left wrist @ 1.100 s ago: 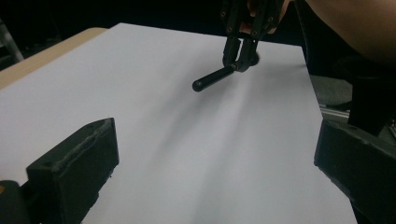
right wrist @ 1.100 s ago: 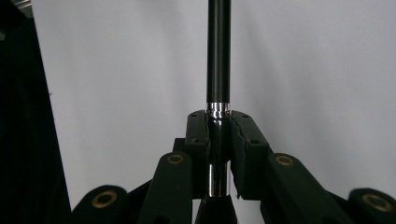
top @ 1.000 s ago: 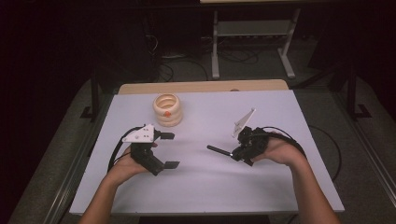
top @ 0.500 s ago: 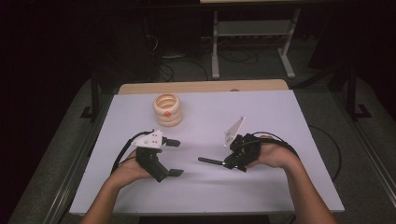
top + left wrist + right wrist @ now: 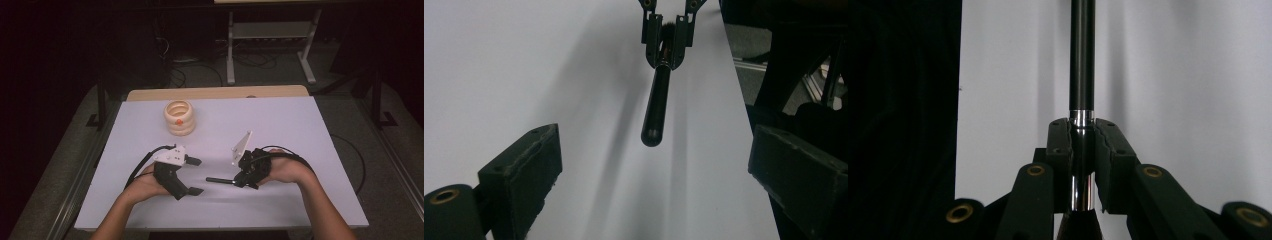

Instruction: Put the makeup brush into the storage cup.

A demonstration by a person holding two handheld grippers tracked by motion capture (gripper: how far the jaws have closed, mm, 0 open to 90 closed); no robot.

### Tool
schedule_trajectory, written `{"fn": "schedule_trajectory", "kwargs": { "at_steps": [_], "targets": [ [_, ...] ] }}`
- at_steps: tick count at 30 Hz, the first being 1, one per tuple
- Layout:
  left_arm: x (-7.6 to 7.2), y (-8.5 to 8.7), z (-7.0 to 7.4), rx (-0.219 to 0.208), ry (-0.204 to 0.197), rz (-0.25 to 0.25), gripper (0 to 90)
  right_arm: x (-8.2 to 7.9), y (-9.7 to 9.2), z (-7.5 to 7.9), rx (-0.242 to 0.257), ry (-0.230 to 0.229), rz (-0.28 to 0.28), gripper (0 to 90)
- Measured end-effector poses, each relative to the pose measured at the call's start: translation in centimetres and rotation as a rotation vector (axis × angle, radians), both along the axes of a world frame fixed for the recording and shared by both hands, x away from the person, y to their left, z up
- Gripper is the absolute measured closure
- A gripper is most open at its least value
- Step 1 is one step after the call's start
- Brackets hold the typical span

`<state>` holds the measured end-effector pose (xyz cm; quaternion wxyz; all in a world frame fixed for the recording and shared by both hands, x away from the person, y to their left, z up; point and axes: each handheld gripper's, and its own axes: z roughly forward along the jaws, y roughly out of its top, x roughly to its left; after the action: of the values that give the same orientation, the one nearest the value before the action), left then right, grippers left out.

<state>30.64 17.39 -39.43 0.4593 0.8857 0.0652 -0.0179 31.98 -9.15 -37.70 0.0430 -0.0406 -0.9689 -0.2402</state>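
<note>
- The right tongs (image 5: 235, 181) are seen clamped on a thin black rod (image 5: 219, 179), which juts toward the left tongs; in the right gripper view the jaws are pressed against a silver band of the rod (image 5: 1082, 65), whose dark shaft runs straight ahead over the white surface.
- A grey three-cornered plate (image 5: 242, 146) is carried on top of the right tongs, tilted upward.
- The left tongs (image 5: 194, 176) are held wide apart with nothing between them; in the left gripper view the rod (image 5: 656, 107) is seen pointing end-on at the gap, well short of the jaws, and gripped at its far end by the right tongs (image 5: 668, 47).
- Both tongs are held by hands (image 5: 145, 181) low over the near part of the desk (image 5: 300, 130), facing each other and apart.
- The desk is covered in white, with a wooden edge shown at its far side.
- A cream stack of rings (image 5: 179, 117) stands on the far left part of the desk, well apart from both tongs.
- Beyond the desk, a dark room is seen, with cables on the floor (image 5: 200, 75) and a pale metal stand (image 5: 270, 35).
</note>
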Motion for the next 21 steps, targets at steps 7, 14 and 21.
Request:
{"fn": "schedule_trajectory", "kwargs": {
  "at_steps": [7,14,21],
  "targets": [
    [-0.1,-0.6,-0.1,0.029,0.0,-0.025,16.8,-0.2,0.5,-0.1,-0.013,-0.004,0.018,77.2],
    [-0.4,-1.5,-0.3,0.069,0.02,-0.035,27.6,-0.5,1.1,0.0,-0.026,-0.007,0.036,77.3],
    [-0.6,-2.3,-0.4,0.119,0.016,-0.04,38.5,-0.7,1.5,-0.1,-0.038,-0.007,0.051,77.3]
  ]
}}
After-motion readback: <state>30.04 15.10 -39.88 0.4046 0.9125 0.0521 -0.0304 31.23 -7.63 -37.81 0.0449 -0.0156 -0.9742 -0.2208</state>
